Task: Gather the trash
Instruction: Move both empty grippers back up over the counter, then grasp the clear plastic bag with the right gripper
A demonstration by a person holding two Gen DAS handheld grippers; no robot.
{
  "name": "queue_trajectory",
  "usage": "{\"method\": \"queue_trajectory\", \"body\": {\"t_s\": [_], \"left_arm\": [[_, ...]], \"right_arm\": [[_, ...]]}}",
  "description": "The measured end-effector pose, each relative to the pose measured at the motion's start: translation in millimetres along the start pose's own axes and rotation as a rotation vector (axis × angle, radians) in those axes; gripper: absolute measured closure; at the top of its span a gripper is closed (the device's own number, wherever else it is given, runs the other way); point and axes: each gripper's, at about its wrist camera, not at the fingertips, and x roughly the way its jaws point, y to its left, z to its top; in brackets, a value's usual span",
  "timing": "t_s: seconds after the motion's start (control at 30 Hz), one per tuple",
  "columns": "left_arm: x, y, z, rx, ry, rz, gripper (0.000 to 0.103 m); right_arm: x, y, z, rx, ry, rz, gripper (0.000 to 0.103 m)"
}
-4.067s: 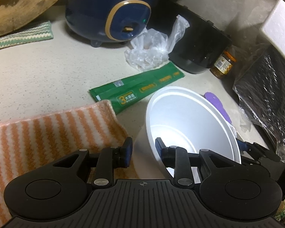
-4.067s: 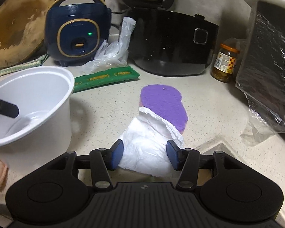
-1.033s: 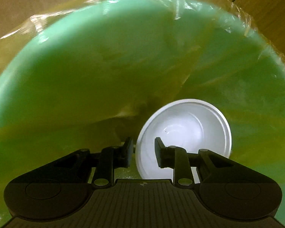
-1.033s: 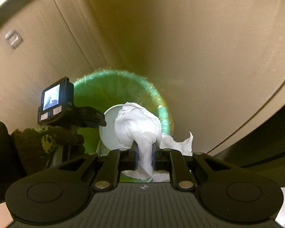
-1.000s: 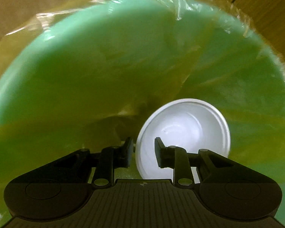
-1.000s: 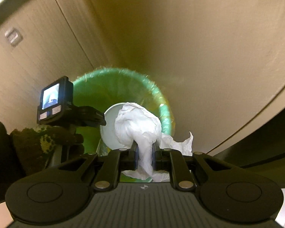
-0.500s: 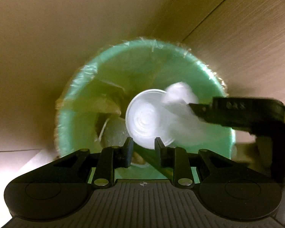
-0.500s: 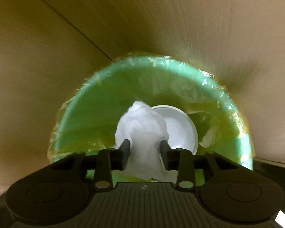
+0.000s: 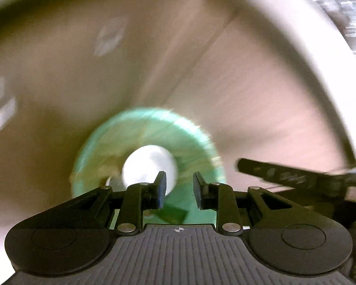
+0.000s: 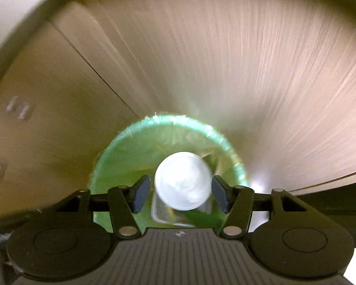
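Trash bin [image 10: 121, 156], green and lined with a thin plastic bag, sits on the floor [image 10: 249, 83] well below both grippers. White bowl [image 10: 182, 180] lies inside it, mouth up; in the right wrist view it shows straight ahead between the two fingers, in the left wrist view [image 9: 149, 168] ahead and slightly toward the left finger. Crumpled white paper cannot be told apart from the bowl; both views are motion-blurred.

Right gripper [image 10: 180, 193]: fingers spread wide, nothing between them. Half a second ago the paper wad was still there, a second ago it was pinched tight. Judged released into the bin.

Left gripper [image 9: 178, 190]: fingers parted, empty; a second ago it hung close over the bowl inside the bin, and the bin now looks much smaller. Judged to be pulling up and away. The right tool's black body crosses the left view's right side.

Wooden cabinet fronts [image 9: 261, 95] surround the bin.

Meaning for task: bowl and paper count as collected. Both grippers free to fetch whatever trash is left on the table, not in view now.
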Motion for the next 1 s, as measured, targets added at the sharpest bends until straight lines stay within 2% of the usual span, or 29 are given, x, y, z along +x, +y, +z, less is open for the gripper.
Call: {"method": "queue_trajectory", "body": {"t_s": [0.07, 0.17, 0.3, 0.4, 0.5, 0.57, 0.67, 0.77, 0.9, 1.0], "left_arm": [[-34, -16, 16, 0.047, -0.052, -0.045, 0.075], [-85, -30, 40, 0.088, -0.132, -0.080, 0.075], [-153, -25, 68, 0.112, -0.270, -0.088, 0.075], [-196, -3, 89, 0.102, -0.364, -0.001, 0.075], [-223, 22, 101, 0.070, -0.393, 0.150, 0.075], [-236, 42, 102, 0.054, -0.417, 0.217, 0.075], [-253, 74, 100, 0.013, -0.435, 0.242, 0.075], [-269, 109, 97, -0.065, -0.430, 0.263, 0.075], [-274, 157, 96, -0.165, -0.413, 0.231, 0.075], [-273, 175, 97, -0.205, -0.408, 0.197, 0.075]], "right_arm": [[-33, 17, 5, -0.049, -0.065, -0.013, 0.046], [-78, 40, 20, -0.083, -0.152, 0.011, 0.044], [-126, 85, 36, -0.157, -0.283, 0.005, 0.039], [-155, 120, 42, -0.238, -0.354, -0.005, 0.029], [-171, 159, 49, -0.324, -0.374, 0.005, 0.028], [-178, 189, 57, -0.385, -0.386, 0.022, 0.028], [-177, 241, 74, -0.446, -0.399, 0.057, 0.028], [-163, 294, 106, -0.487, -0.382, 0.113, 0.025], [-128, 367, 144, -0.523, -0.377, 0.117, 0.025], [-95, 418, 182, -0.557, -0.403, 0.097, 0.025]]}}
